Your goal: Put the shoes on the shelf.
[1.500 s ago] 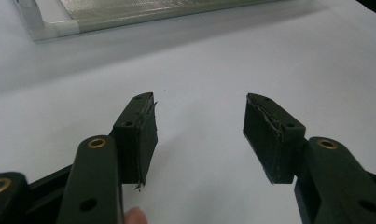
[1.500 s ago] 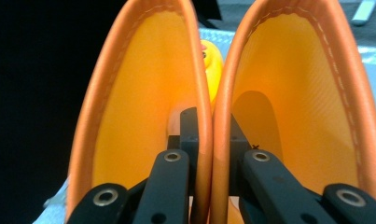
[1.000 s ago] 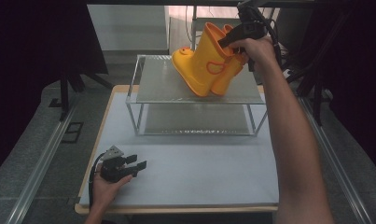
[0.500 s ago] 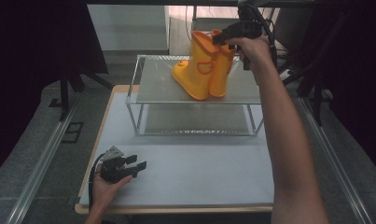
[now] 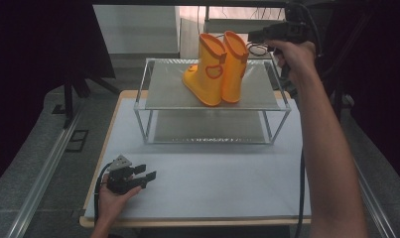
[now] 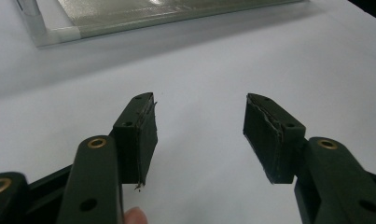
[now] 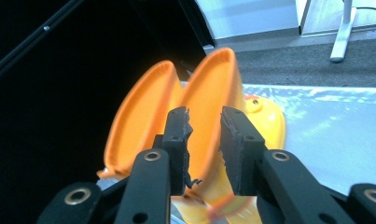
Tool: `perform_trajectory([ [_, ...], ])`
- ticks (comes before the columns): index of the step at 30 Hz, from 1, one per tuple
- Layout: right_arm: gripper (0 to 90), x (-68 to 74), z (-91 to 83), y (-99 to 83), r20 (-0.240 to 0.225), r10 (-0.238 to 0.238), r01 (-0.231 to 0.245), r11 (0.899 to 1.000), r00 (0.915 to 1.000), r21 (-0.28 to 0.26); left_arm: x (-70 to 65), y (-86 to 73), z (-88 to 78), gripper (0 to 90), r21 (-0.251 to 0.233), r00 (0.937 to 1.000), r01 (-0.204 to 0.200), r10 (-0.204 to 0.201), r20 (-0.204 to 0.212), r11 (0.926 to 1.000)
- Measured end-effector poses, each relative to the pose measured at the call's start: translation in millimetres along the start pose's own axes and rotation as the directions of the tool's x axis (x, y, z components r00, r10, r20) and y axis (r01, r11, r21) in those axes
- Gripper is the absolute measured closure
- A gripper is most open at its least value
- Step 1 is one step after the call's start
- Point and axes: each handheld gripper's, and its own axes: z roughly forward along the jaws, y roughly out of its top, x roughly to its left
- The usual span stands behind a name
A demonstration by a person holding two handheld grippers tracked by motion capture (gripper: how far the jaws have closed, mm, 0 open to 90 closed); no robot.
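A pair of yellow rubber boots [image 5: 215, 74] with orange rims stands upright, side by side, on the top shelf of a metal rack [image 5: 163, 99]. My right gripper [image 5: 252, 35] hovers just right of the boot tops, apart from them. In the right gripper view its jaws [image 7: 204, 114] have just been opening and then narrowing a little. A gap remains with nothing between them, and the boots [image 7: 209, 93] lie behind. My left gripper [image 5: 147, 171] rests low over the white table sheet at the front left. It stands open and empty in the left gripper view [image 6: 199, 100].
The rack has a lower shelf [image 5: 207, 126] and thin corner posts. Its front corner [image 6: 50, 35] lies ahead of the left gripper. The white sheet [image 5: 212, 173] stretches in front of the rack. Dark curtains and cables stand behind and to the right.
The boots, tilted in the right gripper's hold a second ago, now stand upright on the top shelf. The right gripper has let go and drawn back to the right. The left gripper stayed put.
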Motion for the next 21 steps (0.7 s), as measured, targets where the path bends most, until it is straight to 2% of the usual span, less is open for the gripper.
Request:
perform_trajectory([
  [5,77.1,-10.6,-5.5,-16.4,-0.019,-0.020,0.020,1.000,0.9996,-0.021,-1.6,0.1,2.1,43.8,0.010,1.0000,-0.008,0.008,0.002,0.9999],
  [7,78.9,-12.4,-5.9,-19.7,-0.015,-0.026,0.025,0.999,0.9996,-0.024,-1.6,0.1,2.1,43.8,0.011,1.0000,-0.009,0.009,0.002,0.9999],
  [9,83.4,-18.3,-5.2,-31.1,-0.005,-0.040,0.040,0.999,0.9992,-0.026,-1.3,0.1,1.9,43.8,0.010,1.0000,-0.007,0.007,-0.001,0.9999],
  [12,85.9,-25.3,-0.7,-44.2,0.001,-0.047,0.047,0.999,0.9989,-0.017,-1.8,0.0,2.4,43.8,0.013,1.0000,-0.007,0.007,0.003,0.9999],
  [21,89.1,-48.3,24.3,-80.5,-0.003,-0.013,0.013,1.000,0.9999,0.004,-3.1,0.1,4.3,43.8,0.015,0.9999,-0.011,0.011,0.002,0.9998],
])
